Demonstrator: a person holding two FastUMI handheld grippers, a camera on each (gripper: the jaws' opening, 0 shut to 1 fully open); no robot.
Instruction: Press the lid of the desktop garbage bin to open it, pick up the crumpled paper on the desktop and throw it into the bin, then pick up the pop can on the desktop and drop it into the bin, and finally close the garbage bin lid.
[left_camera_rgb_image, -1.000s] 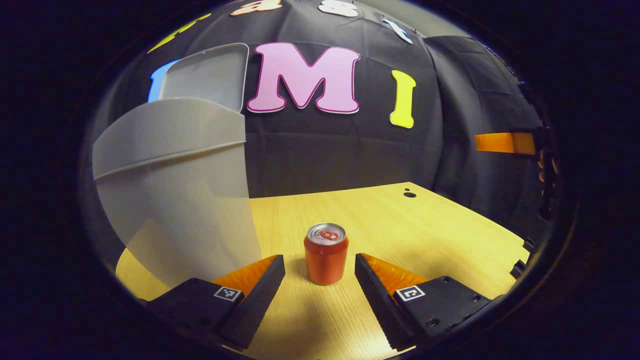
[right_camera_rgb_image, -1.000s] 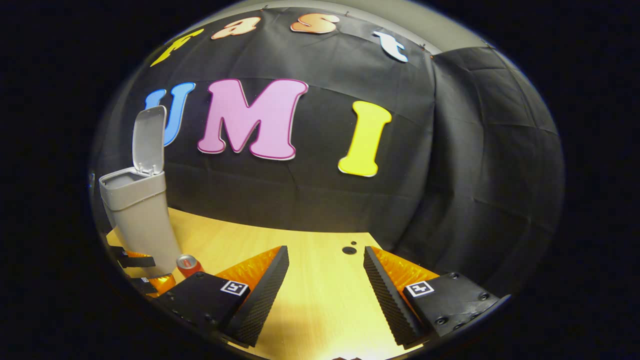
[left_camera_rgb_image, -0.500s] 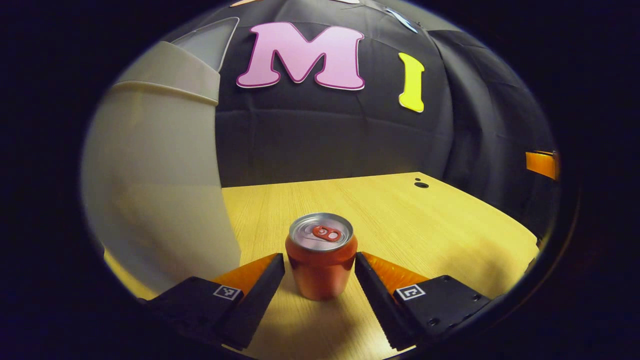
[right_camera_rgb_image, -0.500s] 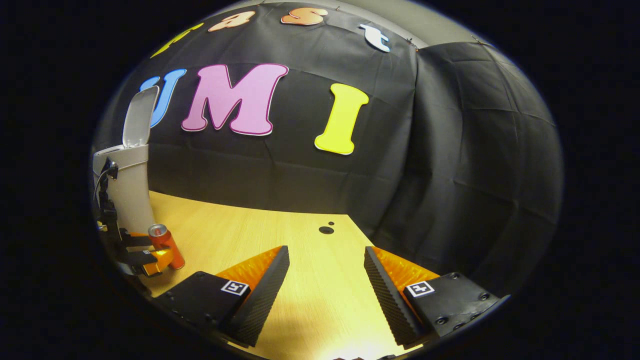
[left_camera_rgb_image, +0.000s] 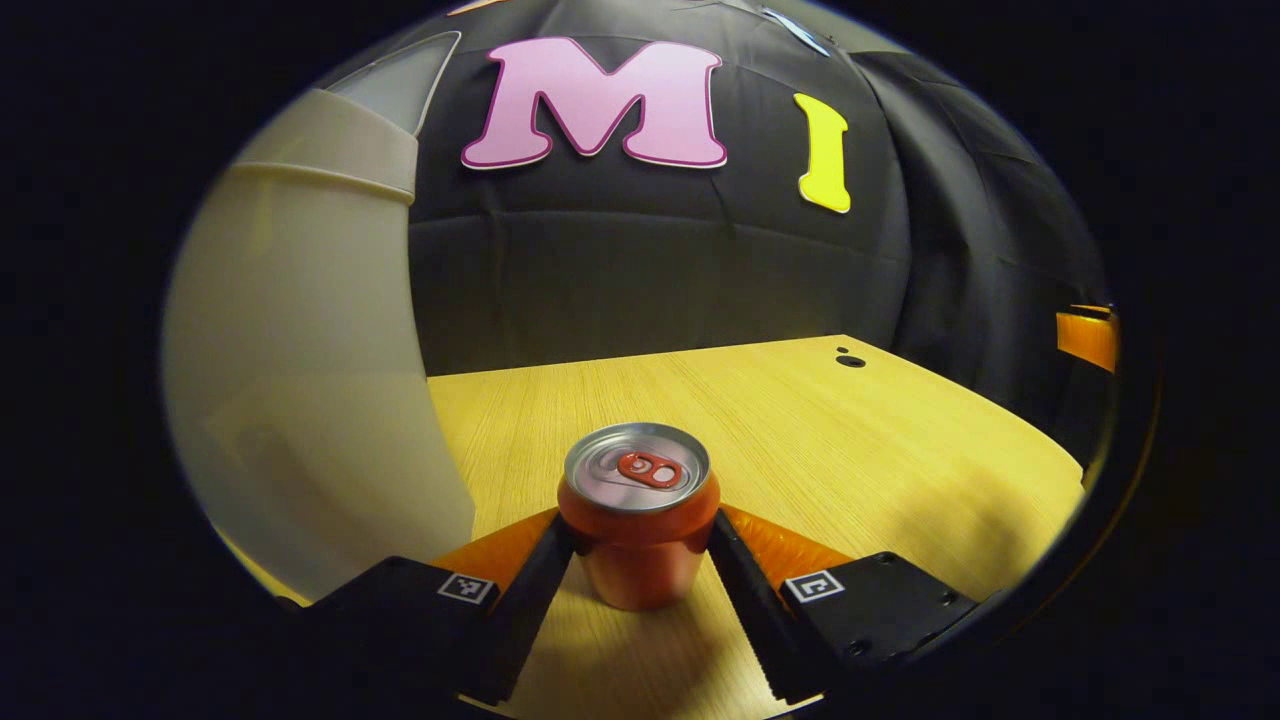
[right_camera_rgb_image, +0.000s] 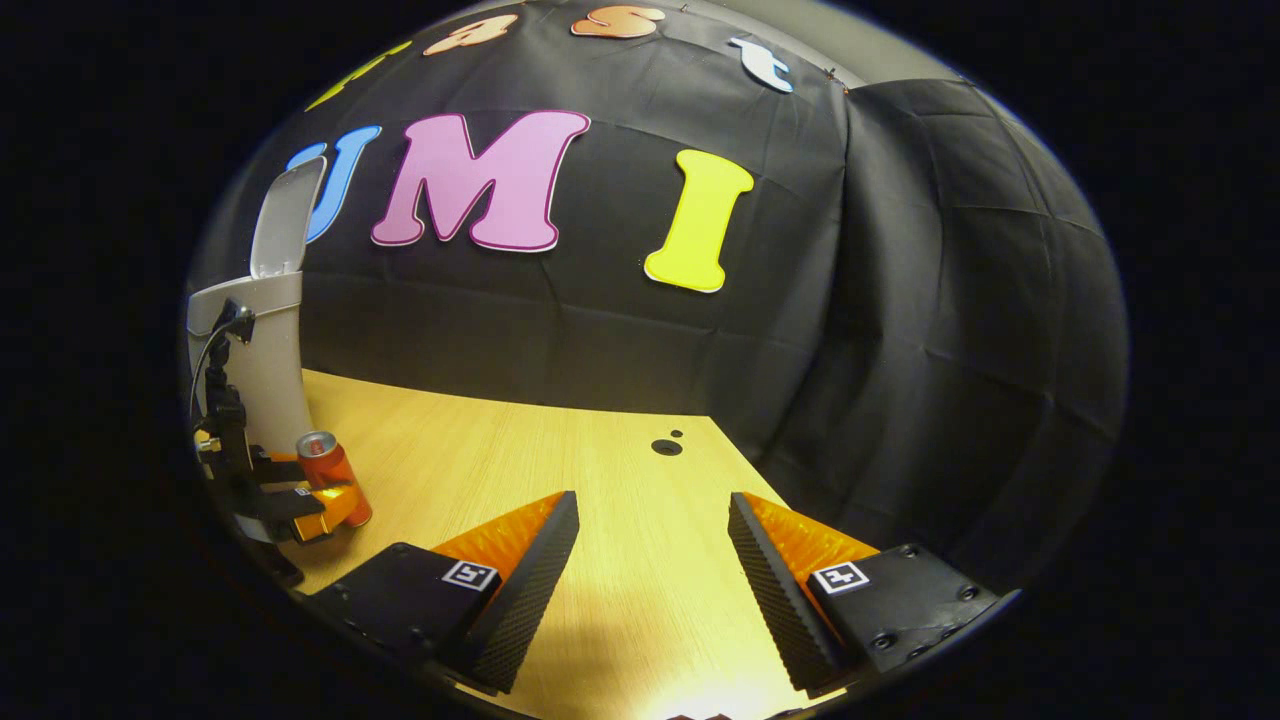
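Your right tool (right_camera_rgb_image: 648, 560): jaws spread wide, nothing between them, over the wooden surface (right_camera_rgb_image: 560, 450).
Your bin (right_camera_rgb_image: 262, 360): far left, lid (right_camera_rgb_image: 278, 218) upright.
Your pop can (right_camera_rgb_image: 328, 470): upright beside the bin, your left tool (right_camera_rgb_image: 300, 500) around it.

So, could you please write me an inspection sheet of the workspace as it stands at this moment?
Surface: wooden table, with small dark holes near its far edge.
Job's things: pop can upright on the table beside the garbage bin; bin lid raised.
Clutter: nothing seen.
Grippers: left gripper has a finger at each side of the can, contact unclear; right gripper open above bare table.
Cables: a thin cable on the left gripper's rig, seen from the right gripper view.
Surroundings: black cloth wall.
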